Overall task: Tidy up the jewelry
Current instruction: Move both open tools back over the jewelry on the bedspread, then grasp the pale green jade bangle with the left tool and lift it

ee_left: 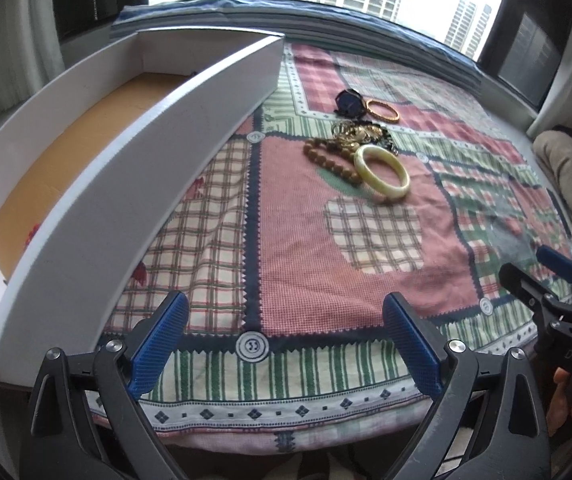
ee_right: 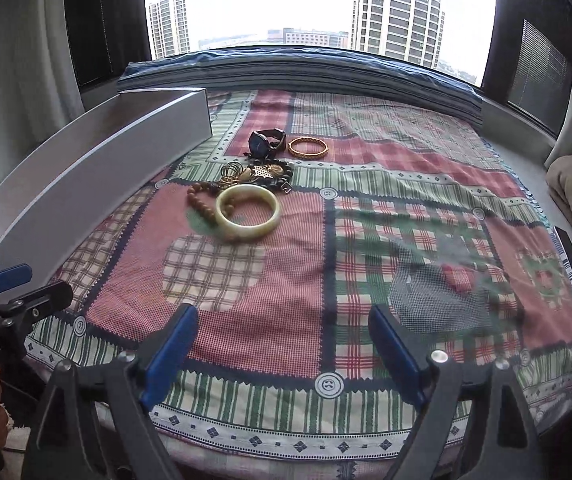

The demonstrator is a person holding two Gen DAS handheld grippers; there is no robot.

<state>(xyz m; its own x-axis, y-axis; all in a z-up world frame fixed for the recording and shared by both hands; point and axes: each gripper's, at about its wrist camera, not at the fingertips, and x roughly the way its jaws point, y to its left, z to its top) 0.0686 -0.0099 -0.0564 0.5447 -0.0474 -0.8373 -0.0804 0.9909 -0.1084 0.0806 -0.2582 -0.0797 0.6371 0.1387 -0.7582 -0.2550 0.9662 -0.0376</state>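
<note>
**Operator:** Jewelry (ee_right: 248, 184) position relative to the tongs?

**Technician:** Clustered on the patterned cloth (ee_right: 366, 240), ahead of both tools. From the right gripper (ee_right: 284, 344) it lies forward and left; from the left gripper (ee_left: 286, 332) it lies forward and right. Neither is clearly nearer.

**Operator:** Tong state?

**Technician:** Both spread wide, holding nothing.

**Operator:** Nearest piece?

**Technician:** Pale bangle (ee_left: 382, 174), lying flat and resting on the bead bracelet (ee_left: 328, 156). White box (ee_left: 134, 168) stands left of the cluster, long axis running away from the cameras, so the left side likely serves it best.
</note>
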